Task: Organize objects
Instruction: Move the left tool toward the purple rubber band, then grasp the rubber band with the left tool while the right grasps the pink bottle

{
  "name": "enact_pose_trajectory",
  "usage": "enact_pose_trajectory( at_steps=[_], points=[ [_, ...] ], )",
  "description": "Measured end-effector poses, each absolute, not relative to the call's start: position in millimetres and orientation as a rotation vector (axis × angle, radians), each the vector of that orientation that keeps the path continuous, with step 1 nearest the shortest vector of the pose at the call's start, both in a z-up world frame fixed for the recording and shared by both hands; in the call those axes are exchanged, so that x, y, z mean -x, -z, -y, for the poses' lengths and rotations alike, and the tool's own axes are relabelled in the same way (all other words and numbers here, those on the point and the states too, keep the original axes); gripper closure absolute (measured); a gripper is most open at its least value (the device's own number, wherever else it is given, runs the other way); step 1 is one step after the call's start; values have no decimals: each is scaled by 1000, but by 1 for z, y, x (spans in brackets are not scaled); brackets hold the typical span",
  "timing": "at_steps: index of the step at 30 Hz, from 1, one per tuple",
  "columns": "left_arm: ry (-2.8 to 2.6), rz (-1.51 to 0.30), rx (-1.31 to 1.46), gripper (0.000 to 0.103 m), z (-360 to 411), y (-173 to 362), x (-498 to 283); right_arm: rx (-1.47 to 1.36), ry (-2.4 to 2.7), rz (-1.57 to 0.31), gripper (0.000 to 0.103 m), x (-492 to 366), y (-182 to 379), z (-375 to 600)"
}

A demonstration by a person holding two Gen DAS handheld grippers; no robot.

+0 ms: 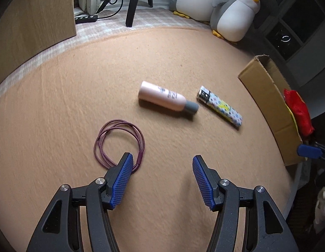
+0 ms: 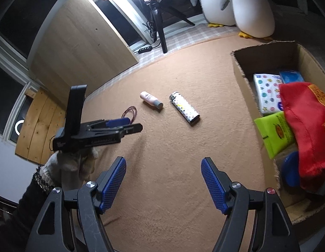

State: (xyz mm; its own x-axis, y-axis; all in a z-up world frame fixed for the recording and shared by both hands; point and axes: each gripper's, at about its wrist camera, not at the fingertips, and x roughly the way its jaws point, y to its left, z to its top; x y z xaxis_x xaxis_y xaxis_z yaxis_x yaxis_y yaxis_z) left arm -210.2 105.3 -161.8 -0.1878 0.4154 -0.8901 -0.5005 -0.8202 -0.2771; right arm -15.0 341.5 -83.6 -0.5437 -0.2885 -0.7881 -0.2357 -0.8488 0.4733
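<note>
3 loose things lie on the peach felt-like mat (image 1: 57,105), and going from left to right they ask for different handling. First, the thin maroon elastic cord coiled in a loop (image 1: 120,140) — limp, flat to the mat, with a small sleeve where the strands join. The left gripper (image 1: 162,166) hangs just over it, jaws spread and empty, its left blue ribbed pad (image 1: 122,180) overlapping the near edge of the loop. My judgement is that the cord is the step in hand: the pads should straddle the bunched strands near the sleeve and press down to the mat before closing, or the cord will slip under them.

Next, the pale pink plastic bottle with a grey cap (image 1: 167,99) lies on its side; being round and smooth, it may roll if nudged. Just beside its cap lies the patterned white rectangular lighter with a metal head (image 1: 220,108), flat-sided and easier to pinch.

At the right stands the open brown cardboard box (image 2: 265,50), already holding a red fabric pouch (image 2: 305,126), a lime-green packet (image 2: 273,130) and a printed tissue pack (image 2: 266,92). The right gripper (image 2: 163,178) waits near it — also spread, holding nothing.
</note>
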Motion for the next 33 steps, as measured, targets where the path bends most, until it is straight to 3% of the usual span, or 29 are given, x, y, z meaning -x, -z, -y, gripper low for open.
enact_pose_trajectory(
  at_steps=[10, 23, 33],
  points=[
    [-2031, -2, 1514, 41, -83, 162, 165, -1490, 2551, 774, 33, 45, 88, -327],
    [-2122, 48, 1567, 42, -47, 162, 107, -1517, 2560, 474, 33, 121, 98, -308],
    [-2150, 136, 1573, 44, -29, 161, 96, -1600, 2527, 345, 57, 190, 123, -289]
  ],
)
